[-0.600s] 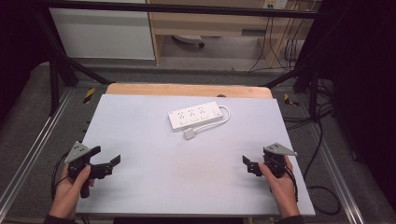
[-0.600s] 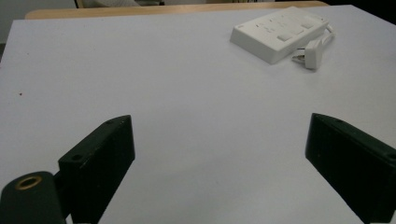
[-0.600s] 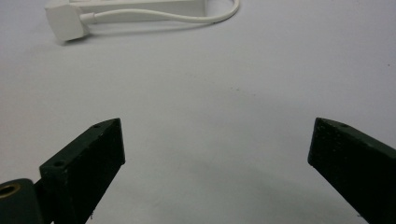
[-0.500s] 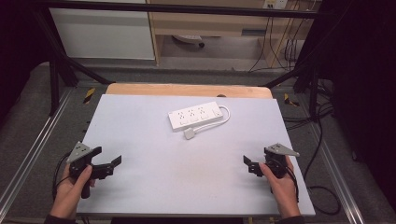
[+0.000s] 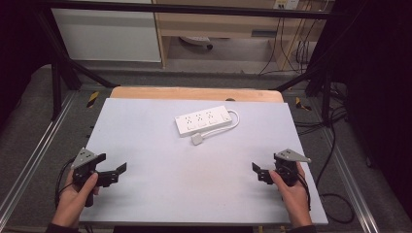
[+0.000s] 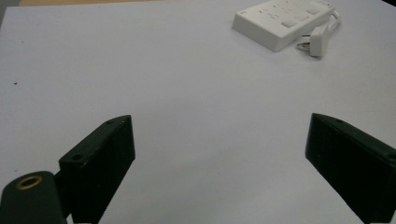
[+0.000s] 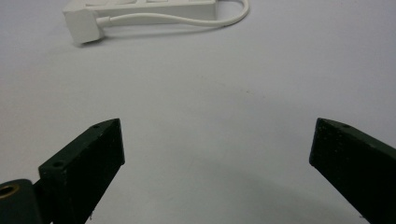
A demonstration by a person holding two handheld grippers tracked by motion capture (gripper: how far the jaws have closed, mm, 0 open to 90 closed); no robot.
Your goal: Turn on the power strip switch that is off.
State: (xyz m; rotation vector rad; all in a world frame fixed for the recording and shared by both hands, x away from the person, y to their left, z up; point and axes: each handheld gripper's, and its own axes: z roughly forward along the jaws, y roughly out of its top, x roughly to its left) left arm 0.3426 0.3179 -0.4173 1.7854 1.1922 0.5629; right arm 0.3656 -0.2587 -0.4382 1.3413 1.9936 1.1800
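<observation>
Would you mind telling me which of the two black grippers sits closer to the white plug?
The right gripper: the white plug of the white power strip lies nearer its side; the left gripper is farther off.

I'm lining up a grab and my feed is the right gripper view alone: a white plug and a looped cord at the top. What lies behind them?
Observer: A white power strip, lying flat on the table.
Operator: Where is the other gripper?
Observer: The left gripper is at the table's near left corner, jaws open, nothing between them.
Operator: And mine?
Observer: The right gripper sits near the right edge, open, well short of the plug.
</observation>
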